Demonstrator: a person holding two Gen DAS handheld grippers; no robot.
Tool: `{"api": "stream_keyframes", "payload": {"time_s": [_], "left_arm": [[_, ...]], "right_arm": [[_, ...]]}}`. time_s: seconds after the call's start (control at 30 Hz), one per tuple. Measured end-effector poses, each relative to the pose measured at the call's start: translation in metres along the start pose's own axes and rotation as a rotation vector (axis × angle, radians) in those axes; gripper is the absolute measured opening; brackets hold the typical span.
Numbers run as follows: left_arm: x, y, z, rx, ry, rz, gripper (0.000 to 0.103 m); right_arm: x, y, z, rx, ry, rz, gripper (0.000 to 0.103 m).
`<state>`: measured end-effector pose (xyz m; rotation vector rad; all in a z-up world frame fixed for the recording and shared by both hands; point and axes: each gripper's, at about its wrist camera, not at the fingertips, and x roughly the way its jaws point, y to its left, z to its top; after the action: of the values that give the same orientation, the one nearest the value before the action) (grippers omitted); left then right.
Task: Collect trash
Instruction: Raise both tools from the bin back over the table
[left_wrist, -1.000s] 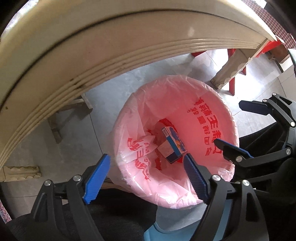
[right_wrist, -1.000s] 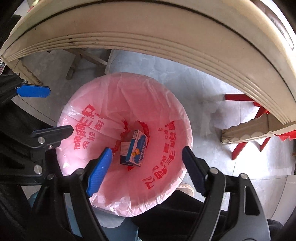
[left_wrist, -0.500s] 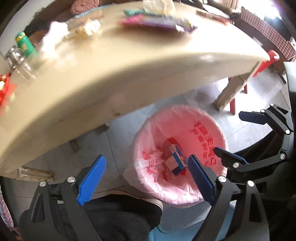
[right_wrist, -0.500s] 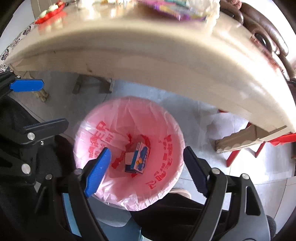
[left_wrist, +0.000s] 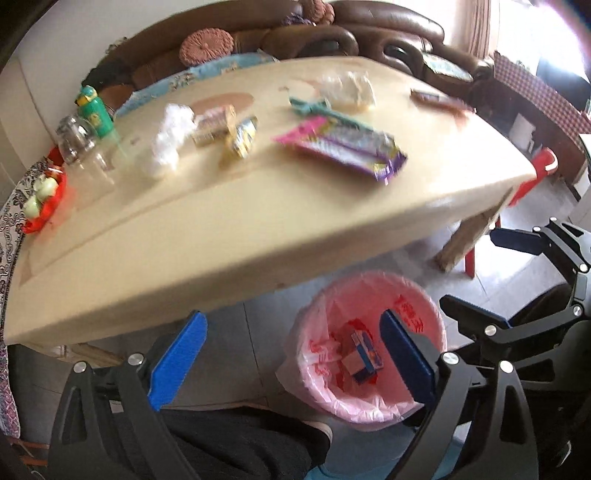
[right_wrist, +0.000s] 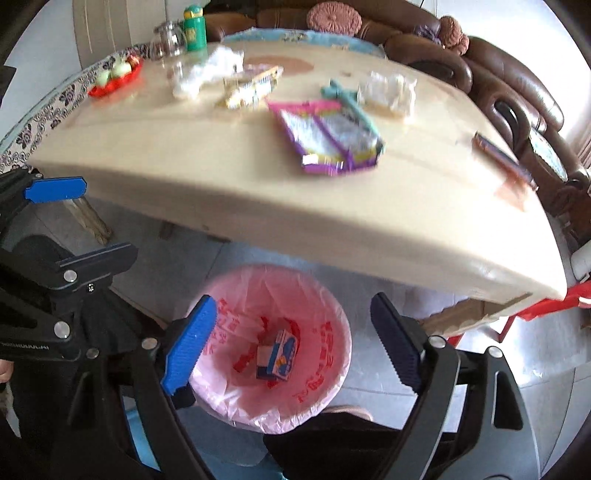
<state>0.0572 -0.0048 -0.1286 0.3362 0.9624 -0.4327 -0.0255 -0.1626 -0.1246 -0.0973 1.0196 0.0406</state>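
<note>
**Trash split between bin and table, both grippers empty**

Trash lies in 2 places. A small blue and white carton (left_wrist: 364, 350) rests at the bottom of the pink-lined bin (left_wrist: 421, 306), which stands on the grey floor just under the near edge of the cream table (left_wrist: 221, 236). On the tabletop lie a pink and purple wrapper (left_wrist: 343, 146), a teal wrapper (left_wrist: 317, 109) just behind it, a crumpled clear bag (left_wrist: 347, 88), a white tissue wad (left_wrist: 168, 140), 2 small yellow packets (left_wrist: 225, 129) beside the wad, and a dark bar wrapper (left_wrist: 430, 96) near the far right edge.

The left gripper (left_wrist: 291, 354) hangs above the floor and the bin's left side, its blue fingers (left_wrist: 177, 354) spread wide and opening further, with nothing between them. The right gripper (right_wrist: 291, 343) hangs over the bin, jaws likewise wide and opening, holding nothing; the carton shows far below between them.

A green bottle (left_wrist: 94, 110), a glass jar (left_wrist: 72, 138) and a red tray of fruit (left_wrist: 44, 199) stand at the table's left end. A brown sofa (left_wrist: 369, 29) sits behind the table.
</note>
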Motion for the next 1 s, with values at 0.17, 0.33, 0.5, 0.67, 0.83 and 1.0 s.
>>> {"api": "stream_keyframes", "payload": {"time_s": [0.17, 0.33, 0.5, 0.67, 0.83, 1.0], "left_arm": [[-0.019, 0.010, 0.020, -0.009, -0.047, 0.027, 0.093], [-0.037, 0.021, 0.042, -0.014, -0.101, 0.053, 0.095], [-0.048, 0.031, 0.063, -0.022, -0.143, 0.069, 0.096], [-0.050, 0.041, 0.083, -0.023, -0.157, 0.074, 0.096], [-0.040, 0.050, 0.101, -0.027, -0.152, 0.066, 0.096], [-0.019, 0.057, 0.120, -0.020, -0.130, 0.067, 0.096]], "right_arm": [[-0.018, 0.000, 0.021, -0.013, -0.057, -0.003, 0.085], [-0.029, -0.005, 0.041, -0.004, -0.098, 0.015, 0.085], [-0.043, -0.010, 0.059, -0.013, -0.144, 0.000, 0.086], [-0.046, -0.017, 0.076, -0.018, -0.167, -0.002, 0.087], [-0.039, -0.020, 0.085, -0.020, -0.166, 0.002, 0.087], [-0.023, -0.025, 0.094, -0.017, -0.150, 0.012, 0.088]]}}
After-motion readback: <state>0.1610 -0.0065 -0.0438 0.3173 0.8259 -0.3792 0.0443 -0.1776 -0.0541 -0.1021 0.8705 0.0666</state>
